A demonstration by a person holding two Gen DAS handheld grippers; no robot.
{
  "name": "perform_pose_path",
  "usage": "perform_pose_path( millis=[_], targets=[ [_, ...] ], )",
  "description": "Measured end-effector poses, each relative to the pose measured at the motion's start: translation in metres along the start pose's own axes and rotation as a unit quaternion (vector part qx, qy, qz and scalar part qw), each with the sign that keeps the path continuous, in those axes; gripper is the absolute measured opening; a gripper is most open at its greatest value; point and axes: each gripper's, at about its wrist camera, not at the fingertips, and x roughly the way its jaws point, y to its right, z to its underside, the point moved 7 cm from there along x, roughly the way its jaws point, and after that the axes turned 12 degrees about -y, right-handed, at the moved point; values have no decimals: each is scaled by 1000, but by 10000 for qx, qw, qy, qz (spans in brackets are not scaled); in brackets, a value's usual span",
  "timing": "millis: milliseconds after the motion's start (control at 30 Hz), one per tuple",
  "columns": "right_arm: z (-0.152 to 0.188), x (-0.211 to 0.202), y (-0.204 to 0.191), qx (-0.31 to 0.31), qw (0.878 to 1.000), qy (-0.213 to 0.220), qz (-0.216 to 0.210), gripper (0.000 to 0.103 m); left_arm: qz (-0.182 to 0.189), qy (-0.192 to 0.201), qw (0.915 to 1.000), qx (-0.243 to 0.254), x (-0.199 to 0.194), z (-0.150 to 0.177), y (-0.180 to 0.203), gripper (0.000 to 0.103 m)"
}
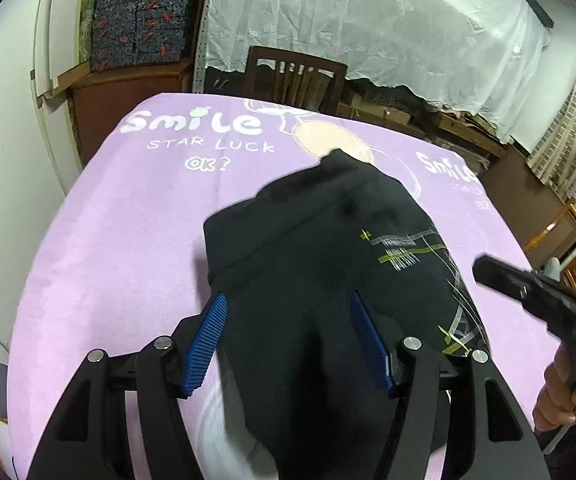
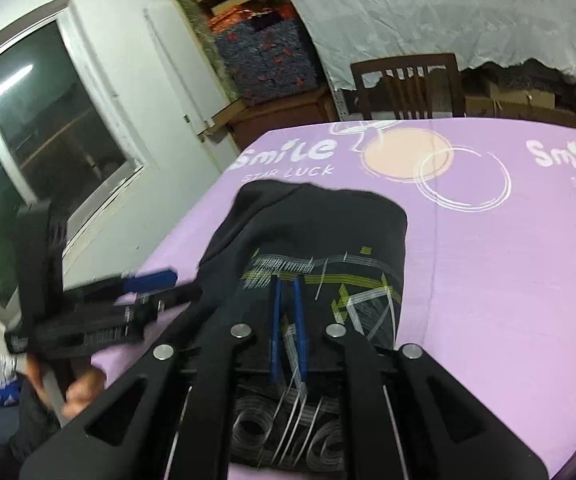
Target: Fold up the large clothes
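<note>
A black garment (image 1: pixel 319 220) with a white and yellow line print lies bunched on the purple "Smile" cloth (image 1: pixel 128 220) that covers the table. My left gripper (image 1: pixel 288 298) hangs over the garment's near part with its blue pads wide apart, open; the fabric runs under them and past the right pad. In the right wrist view the garment (image 2: pixel 327 220) spreads ahead. There my right gripper (image 2: pixel 288 280) is over the print, its blue pads almost together with a pinch of printed fabric in the narrow gap. The left gripper (image 2: pixel 156 284) shows blurred by the garment's left edge.
A dark wooden chair (image 1: pixel 293 76) stands behind the table's far edge, with a white lace sheet (image 1: pixel 367 20) over shelves behind it. A window (image 2: pixel 48 120) and a white wall are on the left. A hand (image 1: pixel 559 396) holds the right gripper's handle at the table's right edge.
</note>
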Motion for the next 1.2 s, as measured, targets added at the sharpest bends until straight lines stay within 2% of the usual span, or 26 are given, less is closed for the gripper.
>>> perform_pose_path(
  millis=[67,133,267,400,567,700,733,767,800,833,867,900,967,1067,1200],
  targets=[
    [15,-7,-10,-113,9999,-32,-14,8,-55,-163,9998,51,6,9,3,65],
    [30,-10,-18,-226,9997,-95,10,8,-283,-404,9986,194,17,22,5,65],
    [57,7,-17,-258,9985,-480,60,5,-559,-654,9957,341,41,40,1,67],
    [63,18,-11,-106,9981,-587,-142,4,-448,-670,9964,264,47,42,-6,67],
    [69,19,-12,-82,9986,-500,-175,4,-432,-672,9968,94,51,43,-17,83],
    [65,11,-9,125,9979,-461,-443,4,16,-689,9974,-219,41,37,-27,83],
    [64,6,-8,198,9973,-408,-573,9,108,-642,9974,-312,37,35,-32,83],
    [63,-5,-5,321,9960,-310,-775,26,189,-596,9972,-407,33,33,-38,82],
    [62,-11,-2,376,9957,-208,-824,36,295,-562,9967,-512,30,31,-44,82],
    [59,-24,3,450,9958,-10,-801,68,420,-553,9956,-632,28,30,-51,82],
    [56,-32,8,483,9965,149,-665,84,529,-576,9943,-725,29,29,-56,82],
    [53,-37,12,476,9970,264,-552,84,676,-644,9922,-827,33,30,-60,82],
    [49,-34,23,538,9969,204,-541,85,730,-646,9919,-817,36,30,-58,82],
    [49,-9,38,917,9914,-131,-919,87,846,-675,9923,-608,37,32,-45,82],
    [44,18,49,1107,9875,-389,-1049,91,737,-662,9946,-321,45,32,-26,82]
  ],
)
